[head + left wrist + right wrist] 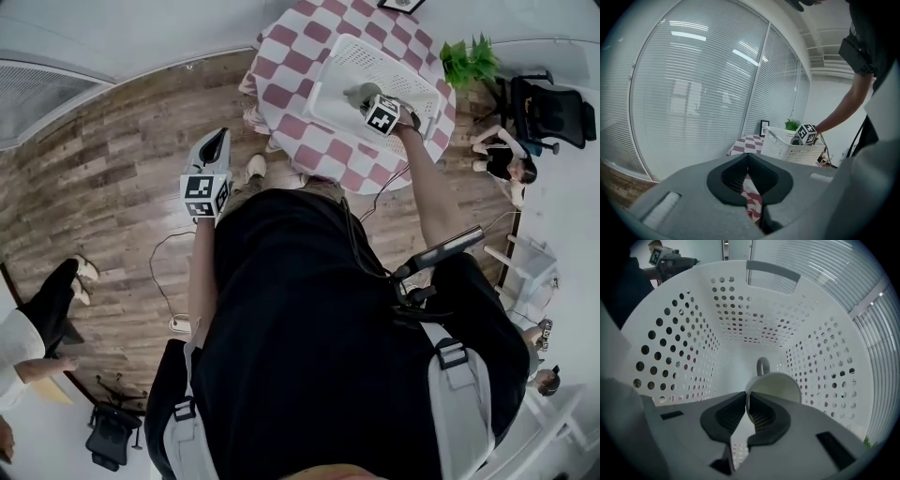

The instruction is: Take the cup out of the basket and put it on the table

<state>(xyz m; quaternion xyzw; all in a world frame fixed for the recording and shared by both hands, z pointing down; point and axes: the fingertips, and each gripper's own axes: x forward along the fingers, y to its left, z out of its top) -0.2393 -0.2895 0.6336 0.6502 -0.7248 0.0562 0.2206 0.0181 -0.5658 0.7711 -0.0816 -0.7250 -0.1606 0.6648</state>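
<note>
Right gripper (745, 397) is reaching down into the basket (740, 319) and pinching the near rim of the cup (776, 385), one jaw inside the wall and one outside it. The cup is sitting low in the basket, mouth up, with its handle on the side away from the jaws. Whether it is resting on the basket floor or hanging just above it, I cannot tell.

The thin pinch on one edge is probably the main risk. The cup's weight is hanging to one side of the pads, so it could swing or slide out as it is lifted. The smooth rim makes that more likely.

The cup could also knock the basket's holed wall or its rim if it goes up at a slant. That bump could twist it loose.

Left gripper (747, 161) is hanging well away from the basket with its jaws pressed together on nothing, so nothing is steadying the basket. A snag could drag it across the table (291, 66). In the head view, little bare cloth is showing beside the basket, so the cup could end up close to the edge.
</note>
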